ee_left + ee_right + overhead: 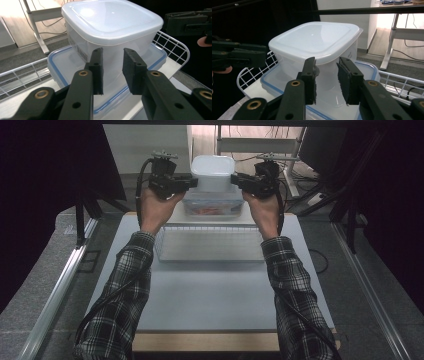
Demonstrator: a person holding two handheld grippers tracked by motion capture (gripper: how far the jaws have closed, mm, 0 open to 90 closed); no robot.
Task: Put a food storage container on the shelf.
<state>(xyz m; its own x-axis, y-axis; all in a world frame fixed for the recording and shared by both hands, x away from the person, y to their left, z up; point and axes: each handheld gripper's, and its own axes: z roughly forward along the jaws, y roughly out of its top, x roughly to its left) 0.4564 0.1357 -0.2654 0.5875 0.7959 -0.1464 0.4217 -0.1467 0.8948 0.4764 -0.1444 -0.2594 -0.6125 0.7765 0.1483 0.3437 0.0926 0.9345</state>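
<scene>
White tub [213,171] sits on a blue-rimmed box [212,205], at the far end of the table [210,290], beyond a wire basket [210,245]. My left gripper [192,182] is at the tub's left side, my right gripper [235,180] at its right — both raised, level with the tub wall. In the left gripper view my jaws stand apart, the tub [110,27] just ahead, centred in the gap, not pinched. Right gripper view shows the same — jaws parted, tub [317,42] just beyond the pads [343,80]; touching or not, I cannot tell.
</scene>
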